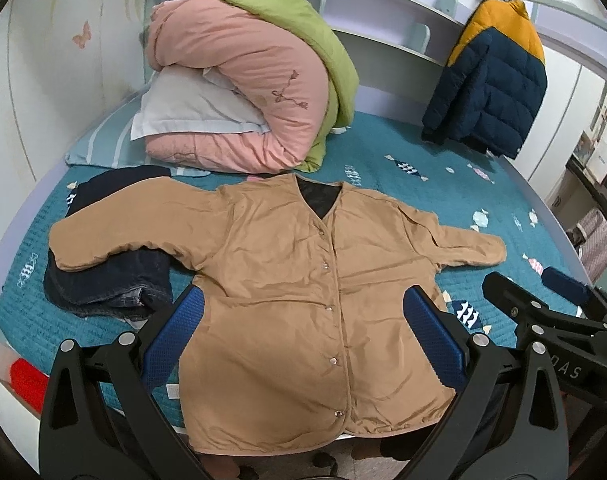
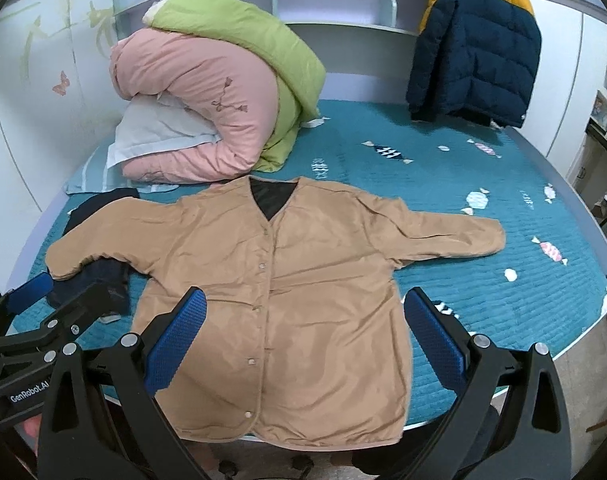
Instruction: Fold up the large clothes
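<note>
A tan snap-front jacket lies spread flat, front up, on the teal bed cover, both sleeves out to the sides; it also shows in the right wrist view. Its left sleeve rests over dark folded jeans. My left gripper is open and empty, held above the jacket's lower body. My right gripper is open and empty, also above the lower body. Each gripper shows in the other's view: the right one at the right edge, the left one at the left edge.
A rolled pink and green quilt and a pillow lie at the head of the bed. A navy and yellow puffer jacket hangs at the back right. The hem hangs over the bed's near edge.
</note>
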`<state>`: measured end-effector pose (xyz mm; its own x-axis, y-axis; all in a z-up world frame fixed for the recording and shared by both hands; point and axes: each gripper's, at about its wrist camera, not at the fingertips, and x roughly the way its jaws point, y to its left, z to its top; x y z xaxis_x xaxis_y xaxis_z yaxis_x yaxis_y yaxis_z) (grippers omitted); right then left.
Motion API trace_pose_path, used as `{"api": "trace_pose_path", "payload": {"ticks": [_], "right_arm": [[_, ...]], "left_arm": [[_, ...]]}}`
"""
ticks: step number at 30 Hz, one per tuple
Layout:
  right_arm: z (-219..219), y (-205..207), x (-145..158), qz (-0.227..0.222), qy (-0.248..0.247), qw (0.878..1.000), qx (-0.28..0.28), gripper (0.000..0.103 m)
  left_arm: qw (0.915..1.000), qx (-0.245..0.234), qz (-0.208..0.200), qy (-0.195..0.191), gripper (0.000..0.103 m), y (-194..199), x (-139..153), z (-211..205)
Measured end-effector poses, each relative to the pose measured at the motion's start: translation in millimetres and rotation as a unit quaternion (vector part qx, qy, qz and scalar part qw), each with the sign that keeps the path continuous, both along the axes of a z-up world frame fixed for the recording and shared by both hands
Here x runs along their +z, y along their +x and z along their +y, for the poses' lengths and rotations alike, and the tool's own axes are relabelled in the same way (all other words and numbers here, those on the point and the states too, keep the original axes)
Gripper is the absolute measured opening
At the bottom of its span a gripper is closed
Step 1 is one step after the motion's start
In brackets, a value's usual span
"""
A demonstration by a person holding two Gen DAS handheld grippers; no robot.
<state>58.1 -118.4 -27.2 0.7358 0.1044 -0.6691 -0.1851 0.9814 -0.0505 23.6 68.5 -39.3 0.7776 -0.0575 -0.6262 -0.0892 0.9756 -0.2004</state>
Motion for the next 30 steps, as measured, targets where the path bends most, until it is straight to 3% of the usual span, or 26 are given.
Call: {"api": "trace_pose_path", "payload": {"ticks": [9, 12, 15, 19, 23, 27, 30], "right_arm": [[18.8, 21.0, -23.4, 0.114, 0.072, 0.991, -0.013, 0.096], [26.2, 24.5, -29.3, 0.124, 0.107, 0.986, -0.020, 0.096], [35.6, 28.2, -35.6, 0.125, 0.138, 0.982, -0.017, 0.096], [50.6, 28.7, -38.1, 0.086, 0.170, 0.982, -0.011, 0.096], [72.0, 31.3, -37.6, 0.041, 0.171, 0.984, 0.001, 0.096], [96.7, 45.7, -38.3, 0.039, 0.175, 0.983, 0.025, 0.096], [116.8, 61.5, -42.9, 0.041, 0.165, 0.985, 0.037, 0.096]], "left_arm": [[0.9994, 0.034, 0.009, -0.003, 0.099, -0.8, -8.2, 39.2], [0.9987, 0.040, 0.030, 0.002, 0.099, 0.6, -17.9, 56.2], [0.9973, 0.055, 0.049, -0.002, 0.099, -0.6, -29.5, 74.6], [0.9930, 0.091, 0.075, -0.009, 0.099, -3.7, -48.0, 109.5], [0.9877, 0.127, 0.090, -0.017, 0.099, -10.4, -60.0, 144.0], [0.9813, 0.157, 0.104, -0.043, 0.099, -11.9, -73.0, 189.7], [0.9748, 0.187, 0.118, -0.029, 0.099, -8.2, -80.9, 219.2]]}}
